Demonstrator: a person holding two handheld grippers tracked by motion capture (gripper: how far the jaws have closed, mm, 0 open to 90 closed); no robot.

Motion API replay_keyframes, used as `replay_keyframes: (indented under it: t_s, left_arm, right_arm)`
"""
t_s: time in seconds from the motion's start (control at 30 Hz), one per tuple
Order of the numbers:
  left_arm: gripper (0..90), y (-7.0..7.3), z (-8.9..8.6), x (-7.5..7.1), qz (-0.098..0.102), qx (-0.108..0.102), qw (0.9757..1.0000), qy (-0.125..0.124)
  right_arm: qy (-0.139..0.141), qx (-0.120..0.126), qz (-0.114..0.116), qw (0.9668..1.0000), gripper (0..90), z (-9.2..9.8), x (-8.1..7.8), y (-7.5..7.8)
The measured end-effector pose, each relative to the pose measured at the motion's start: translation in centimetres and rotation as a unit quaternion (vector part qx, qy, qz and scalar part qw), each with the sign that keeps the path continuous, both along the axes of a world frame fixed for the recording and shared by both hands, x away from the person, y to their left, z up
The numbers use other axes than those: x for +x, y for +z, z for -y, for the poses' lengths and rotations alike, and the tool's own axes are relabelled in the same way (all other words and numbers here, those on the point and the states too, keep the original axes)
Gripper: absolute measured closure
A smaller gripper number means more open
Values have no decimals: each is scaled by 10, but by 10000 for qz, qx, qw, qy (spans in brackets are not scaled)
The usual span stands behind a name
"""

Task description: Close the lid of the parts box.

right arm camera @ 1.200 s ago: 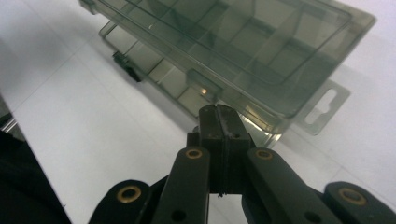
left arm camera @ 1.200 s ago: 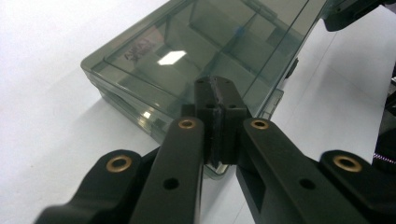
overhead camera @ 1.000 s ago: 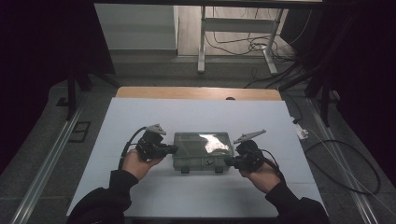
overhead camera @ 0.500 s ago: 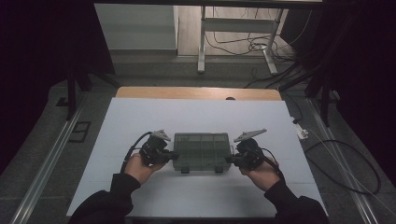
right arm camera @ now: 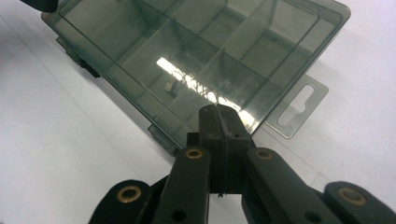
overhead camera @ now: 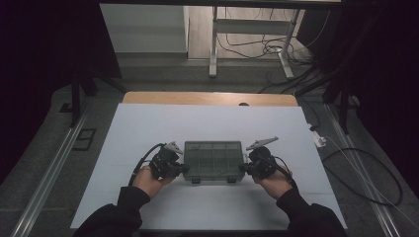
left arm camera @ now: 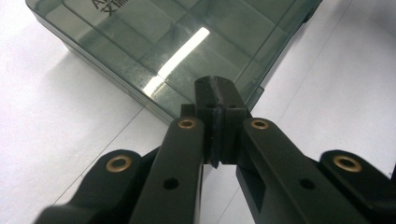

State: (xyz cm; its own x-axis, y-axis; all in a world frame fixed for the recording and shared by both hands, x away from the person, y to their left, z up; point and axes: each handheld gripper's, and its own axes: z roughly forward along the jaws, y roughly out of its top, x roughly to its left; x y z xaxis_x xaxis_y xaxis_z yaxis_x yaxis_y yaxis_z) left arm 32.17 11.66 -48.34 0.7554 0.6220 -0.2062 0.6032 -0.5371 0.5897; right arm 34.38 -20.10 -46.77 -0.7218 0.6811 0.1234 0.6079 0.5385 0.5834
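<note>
A smoky see-through compartment box [overhead camera: 213, 158] lies flat with its lid closed on the white table top [overhead camera: 207, 123]. My left gripper [overhead camera: 185, 169] is shut at the box's left end, near its front corner. In the left gripper view the closed jaws [left arm camera: 215, 86] point at that corner of the box [left arm camera: 154, 37] with nothing between them. My right gripper [overhead camera: 242, 169] is shut at the right end. Its closed tips [right arm camera: 219, 114] sit against the box [right arm camera: 196, 42] beside the hang tab [right arm camera: 299, 105]. A small brownish piece [right arm camera: 169, 87] lies in one compartment.
Both hands and dark sleeves come in from the near edge. The table's wooden far edge [overhead camera: 207, 98] lies beyond. A white plug and cables [overhead camera: 346, 163] trail on the floor at the right, and a metal rail [overhead camera: 54, 168] runs along the left.
The bright glare on the lid a second ago has gone and the box now sits flat. Both hands have shifted only slightly at its ends.
</note>
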Motion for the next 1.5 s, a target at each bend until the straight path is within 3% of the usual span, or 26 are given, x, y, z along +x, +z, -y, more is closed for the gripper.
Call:
replay_keyframes:
  t_s: [0.3,0.53,1.13,1.23,1.5]
  left_arm:
    - [881,0,1,-2,29,-3,10000,15]
    - [804,1,1,-1,-10,-4,10000,15]
    - [593,15,-5,-12,221,-55,9997,36]
    - [560,16,-6,-14,255,-52,9997,46]
    - [392,20,-14,-17,330,-114,9992,216]
  right_arm:
    - [36,-28,50,10000,888,0,0,0]
    - [47,-69,51,10000,856,-1,0,1]
    - [-24,75,295,9995,629,1,-4,13]
    - [-78,87,424,9990,547,-1,-5,15]
    - [-116,176,442,9988,465,0,-5,17]
